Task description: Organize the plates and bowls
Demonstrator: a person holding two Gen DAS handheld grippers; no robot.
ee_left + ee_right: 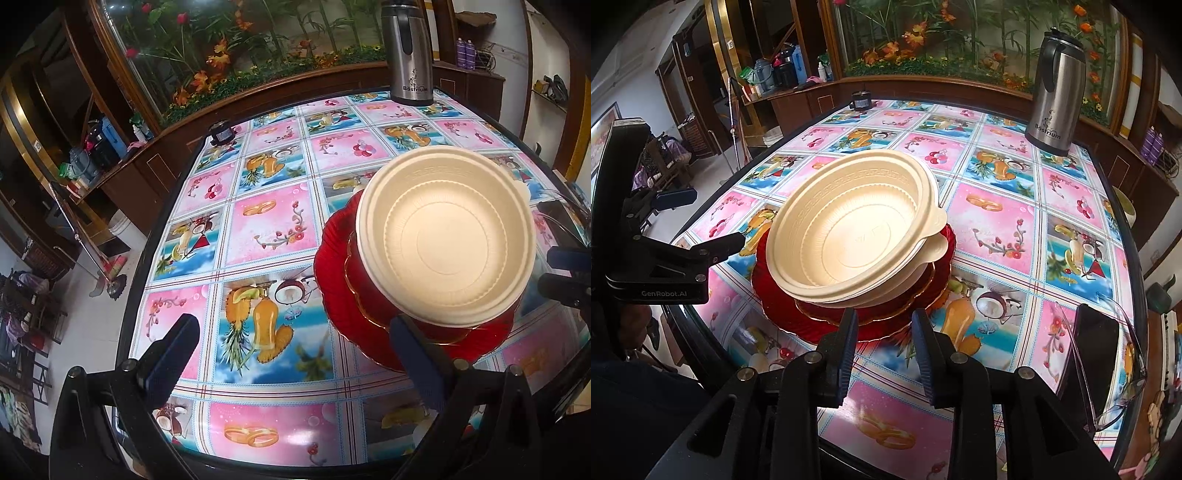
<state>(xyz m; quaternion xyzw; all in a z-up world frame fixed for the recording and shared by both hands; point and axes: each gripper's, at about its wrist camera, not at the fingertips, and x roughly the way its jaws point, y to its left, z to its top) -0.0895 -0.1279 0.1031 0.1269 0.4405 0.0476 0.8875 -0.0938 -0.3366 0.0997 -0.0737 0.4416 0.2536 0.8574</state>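
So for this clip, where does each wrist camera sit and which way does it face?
Left wrist: on the left gripper, angled down over the patterned tablecloth; its open fingers frame the cream plastic bowls on red glass plates at right.
Right wrist: on the right gripper, angled down at the same stack; its empty fingers and the left gripper show.
Shared: the stack and the steel thermos jug.

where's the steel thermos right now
The steel thermos stands upright at the table's far right corner in the right wrist view, well behind the stacked cream bowls, by the wooden planter ledge.
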